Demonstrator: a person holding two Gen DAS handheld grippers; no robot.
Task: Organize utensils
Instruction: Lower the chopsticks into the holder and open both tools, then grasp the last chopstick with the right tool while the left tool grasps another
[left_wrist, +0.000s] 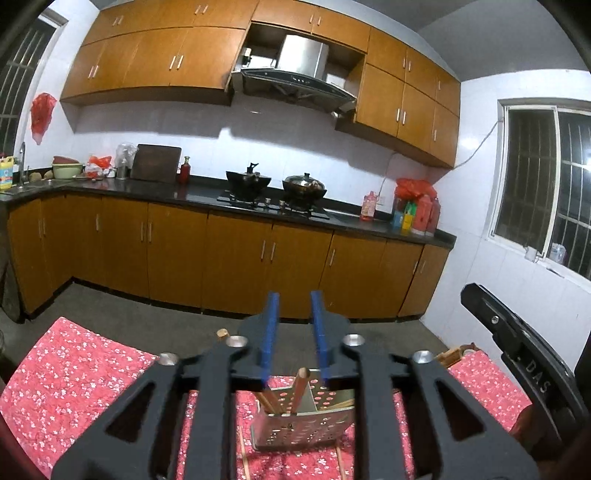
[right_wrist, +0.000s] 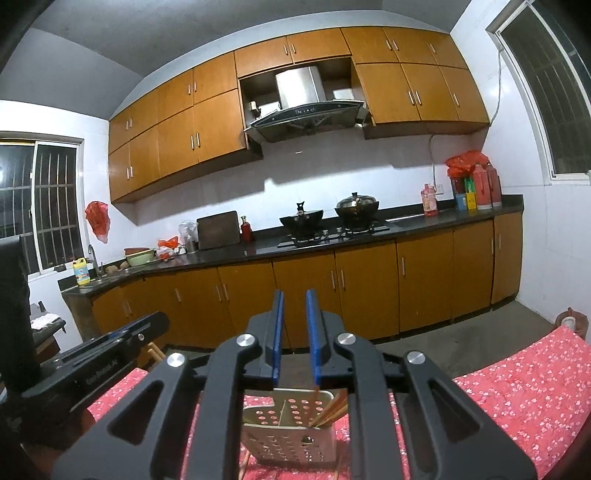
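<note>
A perforated metal utensil holder (left_wrist: 295, 424) stands on the red floral cloth (left_wrist: 74, 380), with wooden chopsticks (left_wrist: 299, 387) sticking up in it. It also shows in the right wrist view (right_wrist: 291, 432) with chopsticks (right_wrist: 332, 411) in its right side. My left gripper (left_wrist: 294, 306) is raised above and behind the holder, its blue fingers (left_wrist: 271, 332) apart and empty. My right gripper (right_wrist: 294, 306) is likewise above the holder, blue fingers (right_wrist: 277, 332) apart and empty. Loose chopsticks (left_wrist: 243, 458) lie on the cloth beside the holder.
The right gripper's body (left_wrist: 517, 350) is close on the left gripper's right. The left gripper's body (right_wrist: 92, 365) is at the right view's left. Beyond the table are the floor, wooden cabinets (left_wrist: 236, 258) and a counter with woks (left_wrist: 304, 186).
</note>
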